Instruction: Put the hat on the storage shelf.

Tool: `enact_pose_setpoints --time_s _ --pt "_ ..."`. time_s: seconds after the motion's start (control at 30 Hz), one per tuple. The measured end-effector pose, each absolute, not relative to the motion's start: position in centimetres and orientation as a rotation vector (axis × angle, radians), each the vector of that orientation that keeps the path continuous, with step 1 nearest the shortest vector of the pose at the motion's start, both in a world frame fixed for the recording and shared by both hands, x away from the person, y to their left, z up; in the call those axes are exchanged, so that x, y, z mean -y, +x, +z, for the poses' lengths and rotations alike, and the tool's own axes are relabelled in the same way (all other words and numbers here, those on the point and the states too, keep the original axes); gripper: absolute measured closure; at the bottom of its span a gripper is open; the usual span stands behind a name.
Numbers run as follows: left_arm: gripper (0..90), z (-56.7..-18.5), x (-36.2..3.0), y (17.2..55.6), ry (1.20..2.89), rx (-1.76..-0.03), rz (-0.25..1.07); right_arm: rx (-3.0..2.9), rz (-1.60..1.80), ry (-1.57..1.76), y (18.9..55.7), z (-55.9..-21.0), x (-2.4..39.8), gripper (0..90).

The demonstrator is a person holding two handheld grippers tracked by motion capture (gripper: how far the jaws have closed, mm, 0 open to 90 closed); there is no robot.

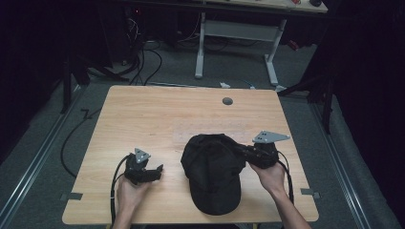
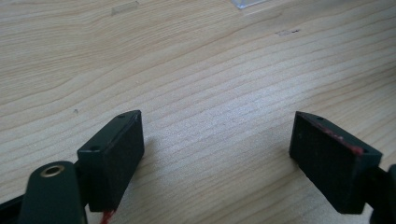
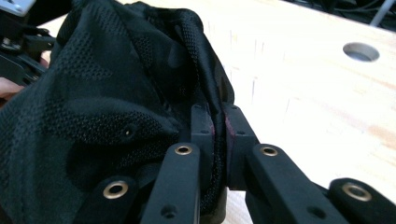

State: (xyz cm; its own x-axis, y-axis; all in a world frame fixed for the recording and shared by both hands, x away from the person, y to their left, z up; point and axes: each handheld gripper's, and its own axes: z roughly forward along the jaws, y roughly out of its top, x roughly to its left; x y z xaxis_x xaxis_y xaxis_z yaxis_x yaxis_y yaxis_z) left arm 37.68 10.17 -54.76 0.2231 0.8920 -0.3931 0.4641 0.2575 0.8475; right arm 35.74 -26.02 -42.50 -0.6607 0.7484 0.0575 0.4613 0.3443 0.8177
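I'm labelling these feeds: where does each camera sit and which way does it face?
High view: above the person's side, looking forward and down at the table; forearms, hands, both tools.
Left gripper view: on the left tool, facing bare wood.
Right gripper view: on the right tool, pinching the black cap.
Shared: cap, also in the high view.

one black cap [image 1: 212,171], two claws [image 1: 152,172] [image 1: 242,151], one wooden table [image 1: 143,114], two hands [image 1: 130,193] [image 1: 272,176]

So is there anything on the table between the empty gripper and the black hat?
No, nothing visible. Just bare table lies between the left gripper, whose jaws are wide apart, and the black cap. The right gripper already pinches the cap's edge.
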Motion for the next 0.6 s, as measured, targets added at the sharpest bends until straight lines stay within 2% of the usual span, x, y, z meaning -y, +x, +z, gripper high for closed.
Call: enact_pose_setpoints --time_s 0.3,0.6 --pt "22.3 -54.3 -10.4 37.4 1.334 -1.391 0.420 -2.283 1.254 0.989 36.1 -40.2 25.8 85.1" --pt "20.9 -53.1 -9.9 36.7 1.319 -1.314 0.328 -2.258 1.285 0.938 36.2 -38.4 25.8 85.2"
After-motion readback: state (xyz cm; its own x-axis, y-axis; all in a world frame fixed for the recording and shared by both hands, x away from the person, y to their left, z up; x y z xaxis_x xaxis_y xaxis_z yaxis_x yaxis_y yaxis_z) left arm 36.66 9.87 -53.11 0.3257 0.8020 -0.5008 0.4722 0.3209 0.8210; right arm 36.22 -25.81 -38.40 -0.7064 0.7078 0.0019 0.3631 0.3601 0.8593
